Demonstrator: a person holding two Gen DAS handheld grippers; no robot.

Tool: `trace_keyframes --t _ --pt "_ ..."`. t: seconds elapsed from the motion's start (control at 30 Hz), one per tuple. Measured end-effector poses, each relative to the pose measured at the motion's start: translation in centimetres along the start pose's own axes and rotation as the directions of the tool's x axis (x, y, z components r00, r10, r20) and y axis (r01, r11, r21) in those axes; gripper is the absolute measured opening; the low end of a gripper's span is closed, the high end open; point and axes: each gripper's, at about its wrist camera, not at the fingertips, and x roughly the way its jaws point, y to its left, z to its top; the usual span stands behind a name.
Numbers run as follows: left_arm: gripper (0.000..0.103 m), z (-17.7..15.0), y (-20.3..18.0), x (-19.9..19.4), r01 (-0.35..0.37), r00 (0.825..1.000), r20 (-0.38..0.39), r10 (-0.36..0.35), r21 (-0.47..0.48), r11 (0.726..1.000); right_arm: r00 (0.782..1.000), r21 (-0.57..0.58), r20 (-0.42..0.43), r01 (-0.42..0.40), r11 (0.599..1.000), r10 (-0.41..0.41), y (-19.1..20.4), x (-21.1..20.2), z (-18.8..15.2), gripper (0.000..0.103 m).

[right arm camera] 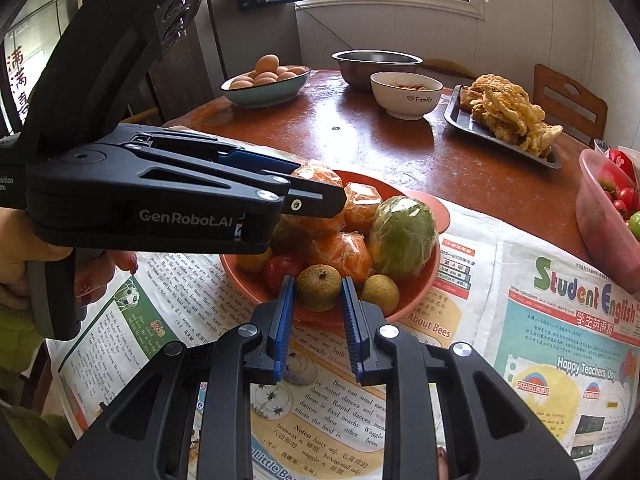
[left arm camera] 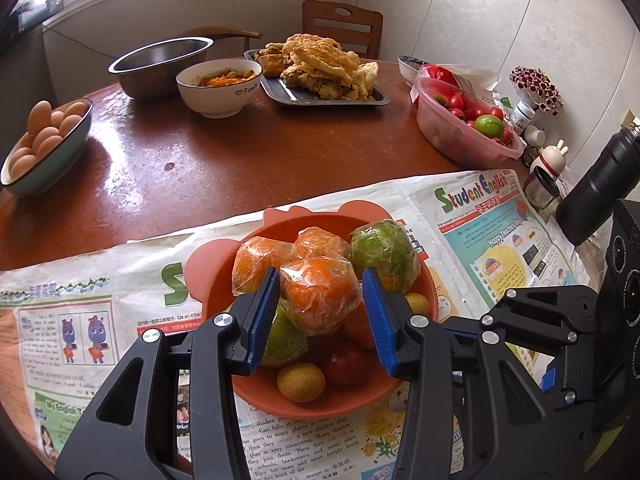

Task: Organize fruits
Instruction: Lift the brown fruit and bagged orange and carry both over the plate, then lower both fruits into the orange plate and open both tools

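Note:
An orange-red fruit bowl (left arm camera: 208, 280) sits on newspaper, full of plastic-wrapped oranges, a wrapped green fruit (left arm camera: 384, 254), a red fruit (left arm camera: 346, 364) and small yellow-brown fruits. My left gripper (left arm camera: 320, 300) has its blue pads on both sides of a wrapped orange (left arm camera: 320, 298) on top of the pile and grips it. My right gripper (right arm camera: 319, 300) is open at the bowl's (right arm camera: 436, 216) near rim, its fingers either side of a small brown fruit (right arm camera: 319, 288) without touching it. The left gripper's body (right arm camera: 160, 192) reaches over the bowl from the left.
A pink tub of tomatoes (left arm camera: 460, 128) stands at the right. Further back are a tray of fried food (left arm camera: 320, 68), a white bowl (left arm camera: 218, 88), a steel bowl (left arm camera: 160, 64), a bowl of eggs (left arm camera: 44, 144). A black bottle (left arm camera: 600, 188) and small jars stand at the far right.

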Motion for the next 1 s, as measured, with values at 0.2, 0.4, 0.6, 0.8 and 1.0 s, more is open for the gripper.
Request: trace_keyframes --t 0.2,0.4,0.6,0.8,1.0 --pt "0.035 0.0 0.0 0.0 -0.001 1.0 -0.001 0.001 0.0 1.0 1.0 0.002 -0.009 0.002 1.0 -0.002 0.1 0.6 -0.3 0.023" --pt "0.035 -0.1 0.0 0.0 -0.001 1.0 0.0 0.001 0.0 1.0 1.0 0.005 -0.008 0.007 1.0 -0.007 0.1 0.6 -0.3 0.023" --pt "0.035 -0.1 0.1 -0.1 -0.001 1.0 0.001 0.001 -0.002 1.0 1.0 0.004 -0.002 0.018 1.0 -0.018 0.1 0.3 -0.4 0.035" --pt "0.035 -0.1 0.1 -0.1 -0.005 1.0 0.004 0.005 0.003 1.0 1.0 0.009 0.007 0.021 1.0 -0.021 0.1 -0.3 -0.5 0.041" --pt "0.044 -0.1 -0.1 -1.0 -0.011 1.0 0.021 0.011 -0.003 1.0 0.999 0.012 0.018 0.045 0.999 -0.046 0.1 -1.3 -0.8 0.052"
